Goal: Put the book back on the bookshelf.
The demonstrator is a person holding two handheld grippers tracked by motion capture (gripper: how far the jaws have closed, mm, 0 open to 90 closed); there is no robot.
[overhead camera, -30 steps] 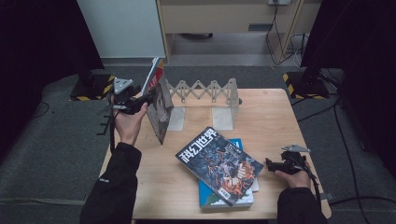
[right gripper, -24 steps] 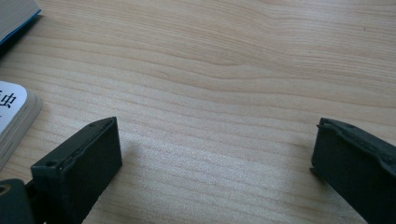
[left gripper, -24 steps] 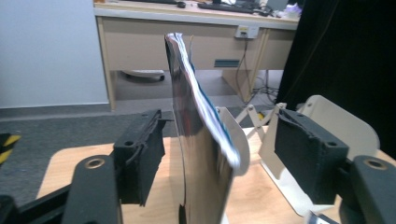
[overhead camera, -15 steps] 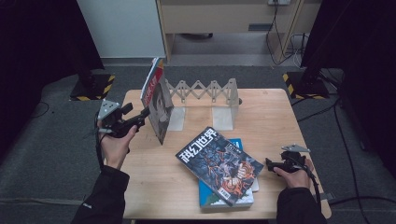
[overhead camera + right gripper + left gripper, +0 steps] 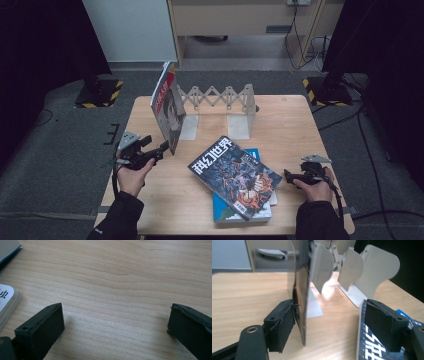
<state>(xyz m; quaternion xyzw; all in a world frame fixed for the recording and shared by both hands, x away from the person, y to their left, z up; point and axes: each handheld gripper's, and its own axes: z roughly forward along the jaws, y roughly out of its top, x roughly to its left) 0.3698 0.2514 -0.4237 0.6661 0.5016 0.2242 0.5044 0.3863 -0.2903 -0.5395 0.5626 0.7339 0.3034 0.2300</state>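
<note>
Since earlier frame: left gripper (image 5: 161, 148) is lower and back toward the table's near-left edge; jaws just been opening, upright red-and-grey-cover magazine (image 5: 167, 111) between them, pads off it.

High view: mag leans on white folding metal bookend rack (image 5: 220, 107), far-left of table. Right gripper (image 5: 289, 175) rests by dark sci-fi magazine (image 5: 235, 176) atop blue book (image 5: 240, 212).

Left gripper view: mag's edge (image 5: 301, 302) just beside one pad, ungripped.

Right gripper view: jaws wide, bare wooden table (image 5: 120, 282) between.

Step, prob.: first mag shelved. Next: fetch dark mag; needs an edge grip.

Upright book (image 5: 168, 106) against rack (image 5: 227, 102), behind magazine (image 5: 235, 176) atop flat book (image 5: 260, 212) on table (image 5: 290, 120).
</note>
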